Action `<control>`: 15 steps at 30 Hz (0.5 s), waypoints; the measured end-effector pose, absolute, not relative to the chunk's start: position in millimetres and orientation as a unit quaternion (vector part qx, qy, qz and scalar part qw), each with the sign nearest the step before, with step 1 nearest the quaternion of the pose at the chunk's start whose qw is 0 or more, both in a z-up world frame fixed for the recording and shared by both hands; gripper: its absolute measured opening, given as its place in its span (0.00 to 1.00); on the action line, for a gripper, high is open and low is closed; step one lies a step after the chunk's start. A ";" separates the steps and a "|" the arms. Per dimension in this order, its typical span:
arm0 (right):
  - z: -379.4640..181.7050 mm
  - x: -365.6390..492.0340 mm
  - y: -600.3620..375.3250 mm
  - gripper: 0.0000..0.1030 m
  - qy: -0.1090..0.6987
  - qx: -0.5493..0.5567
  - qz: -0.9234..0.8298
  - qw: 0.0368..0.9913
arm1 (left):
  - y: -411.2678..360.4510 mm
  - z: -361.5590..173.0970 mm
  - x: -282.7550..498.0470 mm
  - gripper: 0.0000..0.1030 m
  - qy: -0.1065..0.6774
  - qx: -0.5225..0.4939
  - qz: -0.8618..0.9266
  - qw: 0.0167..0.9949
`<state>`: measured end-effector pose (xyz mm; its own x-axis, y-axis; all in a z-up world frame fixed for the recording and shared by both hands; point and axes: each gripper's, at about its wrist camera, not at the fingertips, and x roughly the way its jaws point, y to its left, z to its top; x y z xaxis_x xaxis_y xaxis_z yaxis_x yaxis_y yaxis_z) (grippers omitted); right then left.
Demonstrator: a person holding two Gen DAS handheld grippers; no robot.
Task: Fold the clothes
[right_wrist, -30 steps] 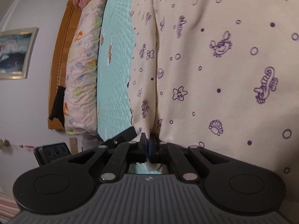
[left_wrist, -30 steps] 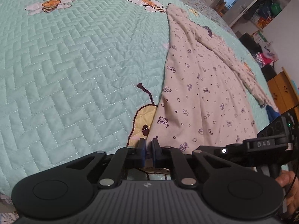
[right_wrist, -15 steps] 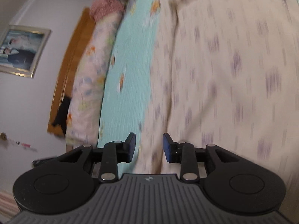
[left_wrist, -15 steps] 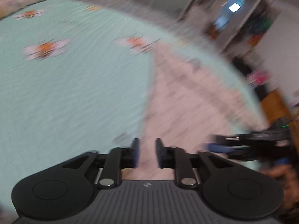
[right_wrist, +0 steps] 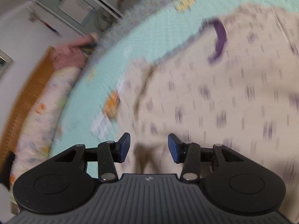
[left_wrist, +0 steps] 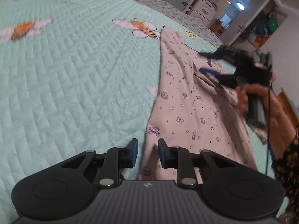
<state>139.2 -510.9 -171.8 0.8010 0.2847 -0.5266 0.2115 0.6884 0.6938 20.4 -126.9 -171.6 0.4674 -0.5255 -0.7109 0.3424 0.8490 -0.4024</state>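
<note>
Left wrist view
- Left gripper [left_wrist: 146,150]: it sits low in the picture, angled down at the bed; its blue-padded fingers [left_wrist: 133,150] stand a little apart and the jaws are closing, with nothing pinched between them. The near edge of the cloth lies on the bed below the gap, and the pads do not press it.
- Garment [left_wrist: 188,108]: a cream piece printed with small purple figures, lying in a long strip on the quilt [left_wrist: 74,78], running from just ahead of the left gripper up toward the far side of the bed. Its left edge is a fairly straight line; its right part is rumpled into ridges.
- Quilt: pale green, stitched in a herringbone pattern, with bee and flower patches.
- Right gripper [left_wrist: 209,63]: seen far right over the rumpled side of the garment, blurred, jaws spread; whether it touches the cloth cannot be told.
- Hand [left_wrist: 248,100]: it grips the handle of the right gripper.

Right wrist view
- Right gripper [right_wrist: 148,147]: fingers wide apart and the jaws are opening; nothing is between the pads.
- Garment [right_wrist: 224,97]: it fills the right and middle of the blurred picture, flat on the quilt [right_wrist: 130,43], and a purple neckband [right_wrist: 219,37] shows toward its far end.
- Pillow [right_wrist: 43,100]: it lies along the left side of the bed, beside a wooden headboard [right_wrist: 26,89].
</note>
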 end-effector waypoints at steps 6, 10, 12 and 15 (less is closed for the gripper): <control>-148.3 139.4 -552.9 0.49 0.288 0.235 -0.017 0.928 | -134.8 -171.3 28.3 0.41 0.437 -0.108 -0.280 0.848; -162.3 148.1 -564.8 0.49 0.320 0.167 -0.012 0.933 | -137.4 -176.6 25.2 0.43 0.427 -0.098 -0.289 0.851; -168.1 152.5 -565.2 0.50 0.332 0.134 -0.002 0.934 | -138.1 -177.2 25.3 0.44 0.425 -0.097 -0.292 0.851; -175.6 155.5 -564.4 0.49 0.349 0.091 0.013 0.933 | -138.1 -178.8 26.4 0.45 0.424 -0.101 -0.293 0.851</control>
<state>155.5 -564.4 -175.6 0.7564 0.0868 -0.6483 0.0402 0.9831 0.1785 26.4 -138.1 -178.8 0.4689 -0.5842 -0.6624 0.4131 0.8080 -0.4202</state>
